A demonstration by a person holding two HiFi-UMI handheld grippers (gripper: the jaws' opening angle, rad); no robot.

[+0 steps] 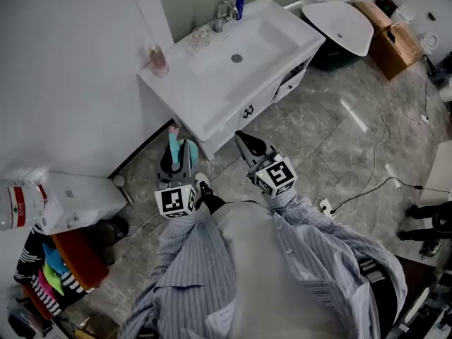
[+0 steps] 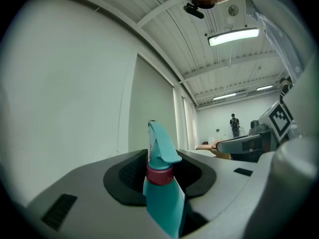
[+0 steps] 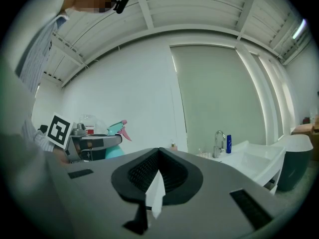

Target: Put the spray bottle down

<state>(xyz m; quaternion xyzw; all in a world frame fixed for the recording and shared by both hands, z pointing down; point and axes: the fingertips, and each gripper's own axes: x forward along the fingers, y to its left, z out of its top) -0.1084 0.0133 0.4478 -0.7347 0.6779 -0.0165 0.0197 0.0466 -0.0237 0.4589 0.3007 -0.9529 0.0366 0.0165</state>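
The left gripper [image 1: 176, 165] and right gripper [image 1: 242, 138] are grey, with black-and-white cubes [image 1: 175, 200] behind their jaws. The shirt [image 1: 191, 267] is striped.

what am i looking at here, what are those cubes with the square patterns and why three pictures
A person stands in a bathroom holding a two-jawed tool in each hand; the patterned cubes are part of those tools. The head view looks down from a camera on the person's head. The other two come from cameras on each tool, looking along its jaws. The left gripper is shut on a teal spray bottle. The right gripper pinches a white scrap. On the washbasin stand a tap, a pink bottle and a blue bottle.
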